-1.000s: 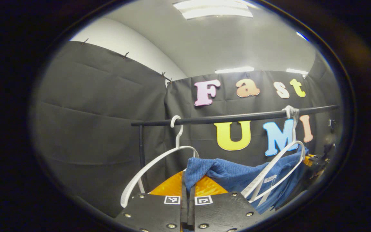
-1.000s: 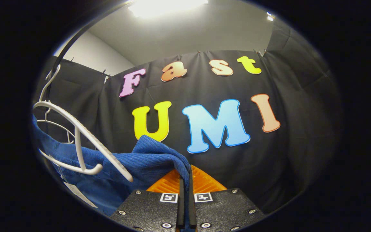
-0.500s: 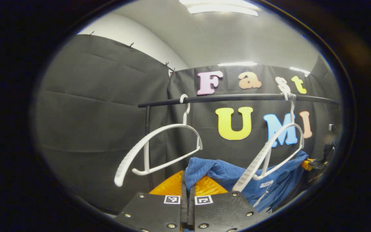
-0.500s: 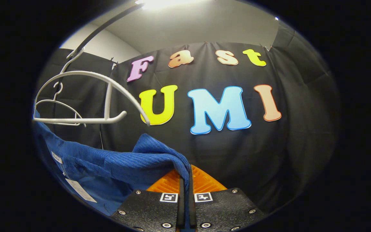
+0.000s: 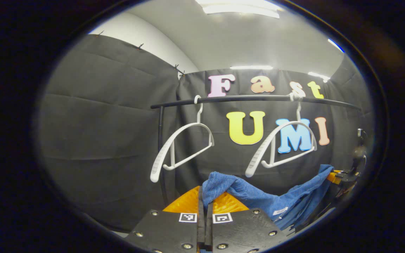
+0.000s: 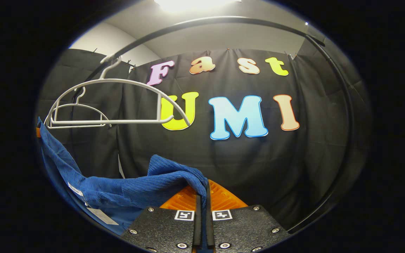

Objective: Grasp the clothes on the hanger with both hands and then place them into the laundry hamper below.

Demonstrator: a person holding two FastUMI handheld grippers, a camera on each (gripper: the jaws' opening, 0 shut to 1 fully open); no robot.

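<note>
A blue ribbed garment (image 5: 258,196) hangs stretched between my two grippers, below the hangers and free of them. In the left gripper view my left gripper (image 5: 205,211) is shut on one end of the cloth. At the far right edge of that view the other gripper (image 5: 343,175) holds the opposite end. In the right gripper view my right gripper (image 6: 202,211) is shut on a fold of the blue garment (image 6: 146,188), which sags off to the left with a white tag. Two bare white hangers (image 5: 185,144) (image 5: 283,144) hang on the black rail (image 5: 251,99).
The rail's black upright post (image 5: 161,147) stands just left of the left hanger. In the right gripper view the two white hangers (image 6: 118,102) sit at upper left and the rail (image 6: 244,23) arcs overhead and down the right side. Black cloth walls close the booth.
Both grippers have come down with the garment. It has slid off the right hanger, which now hangs bare above it. The rail and hangers sit higher in both views.
</note>
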